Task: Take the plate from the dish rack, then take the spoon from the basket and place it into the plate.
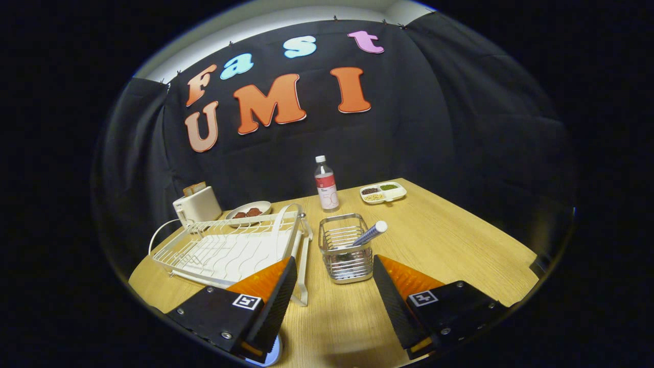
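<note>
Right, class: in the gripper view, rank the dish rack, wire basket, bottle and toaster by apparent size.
1. Dish rack
2. Wire basket
3. Toaster and bottle look alike; both stand farther back, so unranked.
The open gripper holds nothing.

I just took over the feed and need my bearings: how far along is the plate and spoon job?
Done, by the look of it: the dish rack holds no plate, and a pale rim under the left finger may be the plate. In hand: the gripper is open, holding nothing, aimed at the basket. Left: the spoon stands in the basket, ungrasped.
</note>
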`<state>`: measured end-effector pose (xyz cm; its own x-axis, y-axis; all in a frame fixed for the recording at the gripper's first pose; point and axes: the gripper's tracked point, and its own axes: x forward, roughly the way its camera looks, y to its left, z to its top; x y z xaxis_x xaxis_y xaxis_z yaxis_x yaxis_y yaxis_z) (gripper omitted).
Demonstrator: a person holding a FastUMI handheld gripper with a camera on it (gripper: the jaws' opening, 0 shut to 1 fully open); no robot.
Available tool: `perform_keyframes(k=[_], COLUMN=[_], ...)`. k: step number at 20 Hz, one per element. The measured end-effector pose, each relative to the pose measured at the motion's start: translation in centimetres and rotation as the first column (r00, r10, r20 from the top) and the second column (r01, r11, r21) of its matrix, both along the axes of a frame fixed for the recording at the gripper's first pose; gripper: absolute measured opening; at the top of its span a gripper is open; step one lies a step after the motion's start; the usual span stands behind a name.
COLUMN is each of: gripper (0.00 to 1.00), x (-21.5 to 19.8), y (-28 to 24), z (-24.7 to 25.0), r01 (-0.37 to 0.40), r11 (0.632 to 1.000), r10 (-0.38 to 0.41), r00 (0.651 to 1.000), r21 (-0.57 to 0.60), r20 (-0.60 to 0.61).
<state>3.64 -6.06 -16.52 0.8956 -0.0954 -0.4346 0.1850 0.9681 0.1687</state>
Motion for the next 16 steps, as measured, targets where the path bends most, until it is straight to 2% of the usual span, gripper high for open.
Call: perform_keyframes(k=[4, 6, 10, 11, 13, 16], gripper=[0.79, 0.70, 0.45, 0.33, 0.23, 0.14], x=[2.2, 3.0, 3.8, 3.8, 4.2, 4.5], y=[-2.5, -3.2, -3.3, -3.5, -2.5, -1.3], z=[0.0, -0.5, -1.5, -1.7, -1.0, -0.7], r01=[0.062, 0.079, 0.096, 0.103, 0.088, 0.063], r11=[0.996, 0.993, 0.992, 0.992, 0.996, 0.996], r10=[-0.061, -0.077, -0.097, -0.103, -0.087, -0.065], r00=[0.998, 0.997, 0.995, 0.995, 0.996, 0.997], r21=[-0.062, -0.086, -0.084, -0.079, -0.025, 0.056], r20=[0.029, 0.024, -0.004, -0.006, 0.019, 0.046])
